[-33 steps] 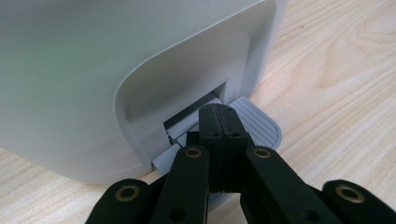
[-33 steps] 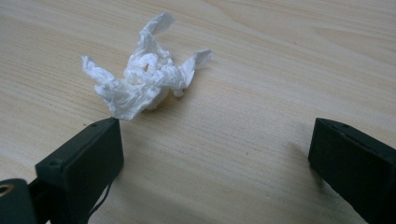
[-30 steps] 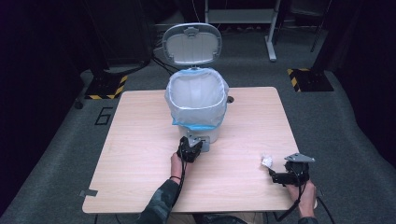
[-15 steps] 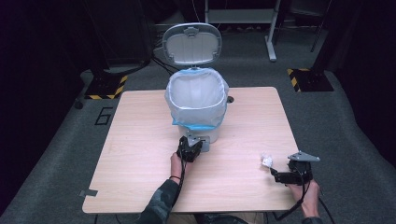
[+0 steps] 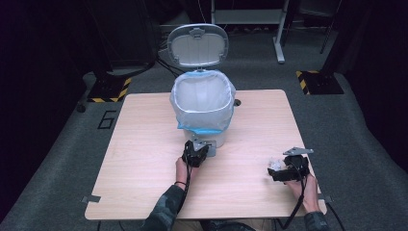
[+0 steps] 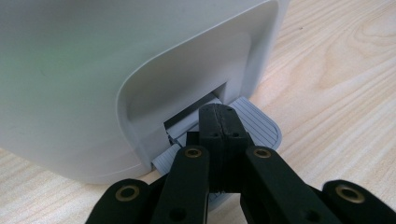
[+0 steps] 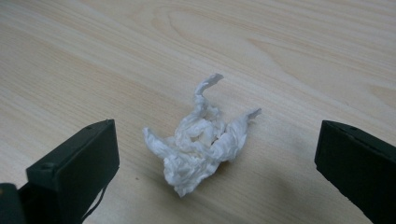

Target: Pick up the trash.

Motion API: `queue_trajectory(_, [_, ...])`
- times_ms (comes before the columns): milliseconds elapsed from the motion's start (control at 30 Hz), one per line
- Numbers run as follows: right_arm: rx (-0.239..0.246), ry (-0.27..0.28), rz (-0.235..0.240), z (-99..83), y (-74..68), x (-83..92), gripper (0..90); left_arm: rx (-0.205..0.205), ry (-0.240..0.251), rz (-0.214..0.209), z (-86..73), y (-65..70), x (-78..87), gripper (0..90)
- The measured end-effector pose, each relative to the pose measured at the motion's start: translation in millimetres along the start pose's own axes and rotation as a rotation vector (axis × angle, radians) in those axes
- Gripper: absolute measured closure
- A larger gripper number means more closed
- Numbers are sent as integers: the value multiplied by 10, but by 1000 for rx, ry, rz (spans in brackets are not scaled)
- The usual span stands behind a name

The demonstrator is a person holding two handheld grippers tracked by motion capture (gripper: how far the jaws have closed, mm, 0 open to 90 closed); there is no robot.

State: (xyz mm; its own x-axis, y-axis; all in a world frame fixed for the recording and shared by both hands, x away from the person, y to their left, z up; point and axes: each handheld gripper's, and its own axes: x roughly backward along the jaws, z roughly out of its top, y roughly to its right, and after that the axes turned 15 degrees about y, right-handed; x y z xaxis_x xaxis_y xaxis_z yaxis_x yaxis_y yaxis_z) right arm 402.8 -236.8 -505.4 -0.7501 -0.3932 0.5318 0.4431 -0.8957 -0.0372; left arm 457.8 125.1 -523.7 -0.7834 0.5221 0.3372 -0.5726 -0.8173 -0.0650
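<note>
- High view: a white pedal bin [image 5: 202, 108] with a clear liner stands mid-table, its lid [image 5: 197, 44] raised at the far side.
- Left gripper [image 5: 195, 154] sits at the bin's near foot. In the left gripper view its jaws are pressed together with nothing between them, tips resting on the grey ribbed pedal [image 6: 254, 123]. Judgement: it is pressing the pedal, which would account for the raised lid.
- Right gripper [image 5: 285, 172] is near the table's [image 5: 144, 144] right front corner, well apart from the bin.
- Right gripper view: a crumpled white tissue [image 7: 201, 140] lies on the wood directly ahead, roughly centred between the two jaws, which stand wide apart and touch nothing.
- Deciding relation: the tissue lies just beyond the right jaw tips, inside their span; the right hand is far nearer to it than the left.
- The wad has no clear long axis, only twisted points sticking up and outward.
- Judgement: a short advance and a closing of the jaws should secure it; loose points may slip.
</note>
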Motion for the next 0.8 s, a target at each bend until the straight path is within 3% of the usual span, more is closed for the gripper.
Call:
queue_trajectory(67, [10,-7,11,-4,19,-29,0,0,0,0,0,0,0,900])
queue_trajectory(100, [-12,-16,8,0,4,-46,0,0,0,0,0,0,0,900])
queue_trajectory(233, [12,-37,3,5,-2,-96,14,2,1,2,-1,1,0,900])
queue_trajectory(433, [30,-56,6,-8,-30,-120,289,1,2,1,-1,3,-1,900])
queue_trajectory(600, [28,-41,-12,-8,-55,-89,502,1,3,2,-1,2,-1,900])
queue_trajectory(667, [19,-31,-4,-15,-43,-73,639,1,1,1,-1,2,-1,900])
queue_trajectory(800, [24,-24,5,-25,-24,-58,734,2,1,1,-1,1,-1,900])
